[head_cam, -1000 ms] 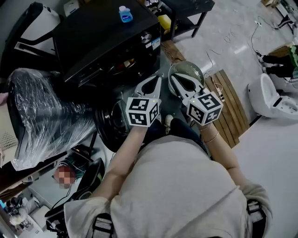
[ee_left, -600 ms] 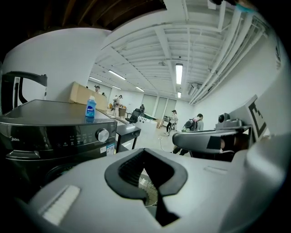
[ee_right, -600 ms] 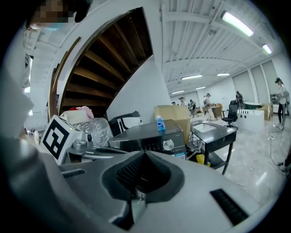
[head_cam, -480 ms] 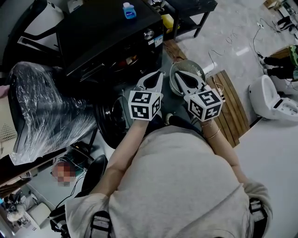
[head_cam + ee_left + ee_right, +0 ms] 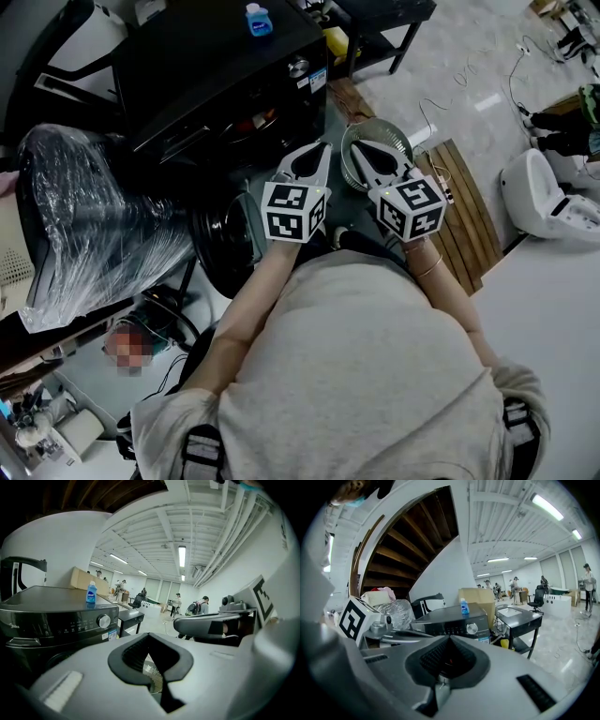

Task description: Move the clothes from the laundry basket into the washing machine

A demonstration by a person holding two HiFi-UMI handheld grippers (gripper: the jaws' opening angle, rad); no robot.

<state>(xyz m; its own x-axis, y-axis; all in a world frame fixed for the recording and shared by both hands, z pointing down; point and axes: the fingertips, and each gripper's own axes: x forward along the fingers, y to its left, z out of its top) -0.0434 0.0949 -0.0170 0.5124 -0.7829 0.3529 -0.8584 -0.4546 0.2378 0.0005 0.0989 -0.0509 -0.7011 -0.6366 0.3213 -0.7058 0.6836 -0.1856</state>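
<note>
Legend, head view. Upper centre, below me: a blue bottle (image 5: 258,19), standing upright. To my left: a bulky dark thing wrapped in clear plastic film (image 5: 84,225). To my right: a slatted wooden board (image 5: 461,211) lying flat on the grey floor (image 5: 450,56), and just past its far edge a white rounded appliance (image 5: 553,202). Top centre: a black side table (image 5: 380,19) with a yellow item (image 5: 330,43) under it.

Right gripper view, ahead of me: a cardboard box (image 5: 480,597), a black office chair (image 5: 536,597), the wooden underside of a staircase (image 5: 412,541), and ceiling strip lights (image 5: 548,506). People stand far off, too small to detail.
</note>
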